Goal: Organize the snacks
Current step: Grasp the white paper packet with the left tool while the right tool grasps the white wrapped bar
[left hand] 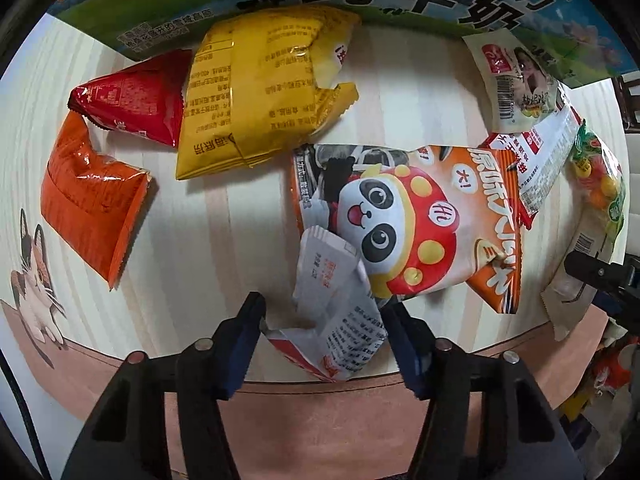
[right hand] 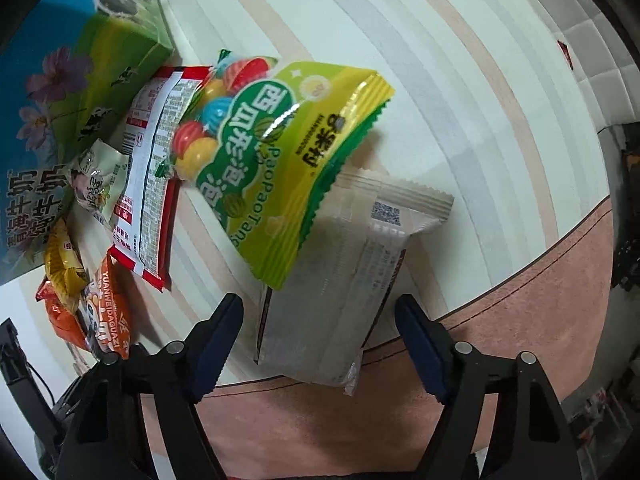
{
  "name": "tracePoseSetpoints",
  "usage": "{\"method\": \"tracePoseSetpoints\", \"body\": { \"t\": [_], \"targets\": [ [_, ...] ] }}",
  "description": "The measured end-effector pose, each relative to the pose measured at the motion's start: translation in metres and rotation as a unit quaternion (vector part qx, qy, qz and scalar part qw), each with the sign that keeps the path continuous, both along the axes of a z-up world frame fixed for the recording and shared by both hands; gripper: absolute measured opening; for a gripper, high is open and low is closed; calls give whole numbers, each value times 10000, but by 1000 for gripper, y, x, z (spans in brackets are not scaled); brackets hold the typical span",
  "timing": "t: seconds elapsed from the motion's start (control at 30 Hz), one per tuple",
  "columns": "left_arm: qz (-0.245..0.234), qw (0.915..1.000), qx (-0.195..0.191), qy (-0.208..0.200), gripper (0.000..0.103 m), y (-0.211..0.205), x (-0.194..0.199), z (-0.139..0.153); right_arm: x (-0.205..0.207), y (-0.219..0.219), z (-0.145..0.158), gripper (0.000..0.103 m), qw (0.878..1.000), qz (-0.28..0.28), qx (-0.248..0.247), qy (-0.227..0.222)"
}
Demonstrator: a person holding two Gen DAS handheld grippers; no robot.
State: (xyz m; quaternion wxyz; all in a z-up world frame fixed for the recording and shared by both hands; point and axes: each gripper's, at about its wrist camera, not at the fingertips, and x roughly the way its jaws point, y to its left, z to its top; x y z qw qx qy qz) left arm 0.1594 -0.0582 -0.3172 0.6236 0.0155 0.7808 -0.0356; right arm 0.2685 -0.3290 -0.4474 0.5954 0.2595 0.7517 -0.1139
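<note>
Both jaws wide: left around white packet point(left hand: 332, 320); green candy bag's point(right hand: 288, 160) front only rightward.

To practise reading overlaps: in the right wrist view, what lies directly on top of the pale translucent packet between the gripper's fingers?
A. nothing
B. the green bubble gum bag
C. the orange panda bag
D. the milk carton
B: the green bubble gum bag overlaps the far end of the pale translucent packet, which lies between the open right gripper.
</note>
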Motion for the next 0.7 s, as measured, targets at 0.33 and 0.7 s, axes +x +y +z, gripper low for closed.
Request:
{"method": "tracePoseSetpoints", "body": {
  "t": [0.33, 0.7],
  "targets": [
    [45, 9999, 86, -38, 48, -12, -10, -2, 2, 23, 2, 65, 9994, 190, -268, 61],
    [212, 9996, -75, 152, 45, -4, -35, 4, -22, 41, 11, 62, 9993, 332, -193, -39]
  ]
}}
